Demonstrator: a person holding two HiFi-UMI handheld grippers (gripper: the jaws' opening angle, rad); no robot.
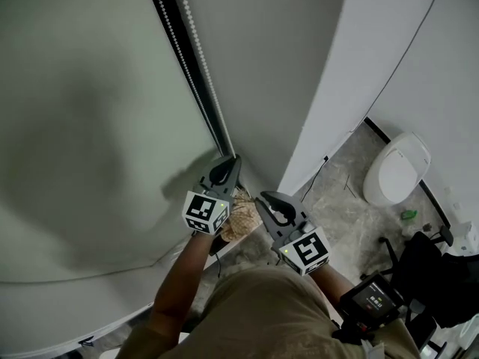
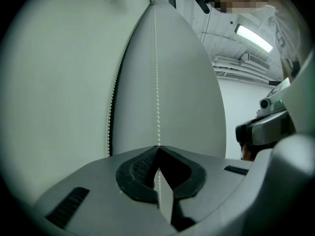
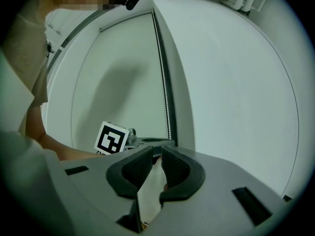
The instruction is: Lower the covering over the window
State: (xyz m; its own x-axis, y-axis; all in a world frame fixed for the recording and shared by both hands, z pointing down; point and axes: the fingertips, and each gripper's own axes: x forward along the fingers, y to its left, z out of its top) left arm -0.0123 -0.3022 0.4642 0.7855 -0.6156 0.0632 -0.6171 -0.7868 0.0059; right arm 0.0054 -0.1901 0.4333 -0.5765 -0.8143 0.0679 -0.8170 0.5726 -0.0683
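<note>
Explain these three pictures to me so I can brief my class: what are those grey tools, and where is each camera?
No robot here: a person holds a two-jaw gripper in each hand. The head view comes from a camera on the person's head, looking down at a window blind, with a floor and toilet to the right. The other two views come from cameras riding on each gripper. The left gripper is shut on the blind's bead chain. The right gripper is beside it, jaws slightly apart, holding nothing I can see.
</note>
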